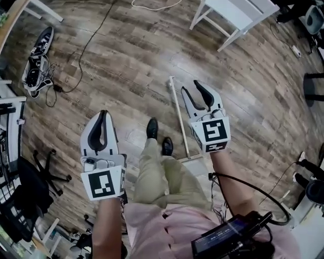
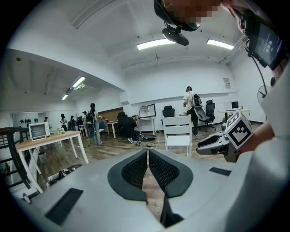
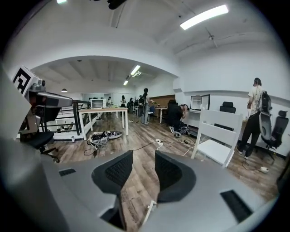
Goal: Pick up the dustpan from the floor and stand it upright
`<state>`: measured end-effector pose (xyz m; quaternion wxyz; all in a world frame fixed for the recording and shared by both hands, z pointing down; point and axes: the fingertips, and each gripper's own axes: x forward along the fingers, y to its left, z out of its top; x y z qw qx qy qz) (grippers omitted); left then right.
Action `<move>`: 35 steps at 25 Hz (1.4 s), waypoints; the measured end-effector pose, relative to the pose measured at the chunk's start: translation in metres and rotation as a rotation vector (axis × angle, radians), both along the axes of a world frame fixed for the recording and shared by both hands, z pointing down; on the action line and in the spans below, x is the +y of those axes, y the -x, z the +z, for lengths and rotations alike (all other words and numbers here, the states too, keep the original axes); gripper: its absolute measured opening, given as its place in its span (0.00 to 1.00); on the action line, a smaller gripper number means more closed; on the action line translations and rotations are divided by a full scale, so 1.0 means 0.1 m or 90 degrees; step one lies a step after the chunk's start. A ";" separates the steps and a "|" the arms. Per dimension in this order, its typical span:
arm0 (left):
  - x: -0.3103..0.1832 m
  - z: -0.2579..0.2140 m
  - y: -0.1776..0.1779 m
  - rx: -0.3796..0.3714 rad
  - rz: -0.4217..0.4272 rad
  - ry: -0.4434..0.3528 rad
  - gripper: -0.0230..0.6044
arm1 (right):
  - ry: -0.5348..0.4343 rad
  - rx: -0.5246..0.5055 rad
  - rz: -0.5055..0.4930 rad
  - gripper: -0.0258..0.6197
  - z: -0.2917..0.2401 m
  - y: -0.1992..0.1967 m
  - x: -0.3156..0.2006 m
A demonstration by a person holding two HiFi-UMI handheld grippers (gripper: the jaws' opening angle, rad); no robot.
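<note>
The dustpan lies flat on the wooden floor. Its long white handle [image 1: 178,114] runs from near my feet away from me, and its pan end [image 1: 196,163] is mostly hidden under my right forearm. My right gripper [image 1: 190,87] hovers open and empty just right of the handle, well above the floor. In the right gripper view, the open gripper [image 3: 144,159] shows floor through its gap, and a bit of the white handle [image 3: 149,209] shows low down. My left gripper [image 1: 105,113] is shut and empty, left of my legs. The left gripper view shows this gripper [image 2: 147,152] with its pads touching.
A white chair [image 1: 238,15] stands ahead on the right. A black cable [image 1: 83,55] and a tangle of gear [image 1: 36,58] lie at the left. An office chair base [image 1: 48,172] sits near my left side. My shoes [image 1: 152,127] stand beside the handle. People stand farther back [image 2: 190,106].
</note>
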<state>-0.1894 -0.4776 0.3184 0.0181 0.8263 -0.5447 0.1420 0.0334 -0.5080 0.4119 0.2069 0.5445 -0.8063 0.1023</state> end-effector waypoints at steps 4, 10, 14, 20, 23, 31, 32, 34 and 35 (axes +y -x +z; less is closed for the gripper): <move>-0.22 0.52 0.00 0.004 0.001 0.032 0.07 | 0.043 0.004 -0.005 0.29 0.66 0.00 -0.14; -0.46 1.27 -0.07 0.006 0.023 0.066 0.07 | 0.113 0.017 -0.002 0.30 1.66 -0.02 -0.21; -0.58 1.78 -0.10 0.017 0.035 0.083 0.07 | 0.142 0.028 -0.001 0.30 2.29 -0.03 -0.23; -0.73 2.58 -0.10 0.028 0.052 0.112 0.07 | 0.176 0.037 0.008 0.31 3.16 -0.01 -0.33; -0.81 2.91 -0.09 0.030 0.059 0.121 0.07 | 0.187 0.043 0.010 0.32 3.54 -0.01 -0.40; -1.00 3.65 0.01 0.032 0.070 0.124 0.07 | 0.224 0.059 0.034 0.33 4.52 -0.06 -0.49; -1.02 3.73 0.02 0.033 0.069 0.126 0.07 | 0.230 0.061 0.036 0.33 4.64 -0.07 -0.49; -1.05 3.90 0.04 0.035 0.068 0.131 0.07 | 0.242 0.063 0.041 0.33 4.86 -0.10 -0.48; -1.06 3.98 0.05 0.035 0.068 0.133 0.07 | 0.248 0.064 0.043 0.33 4.97 -0.11 -0.48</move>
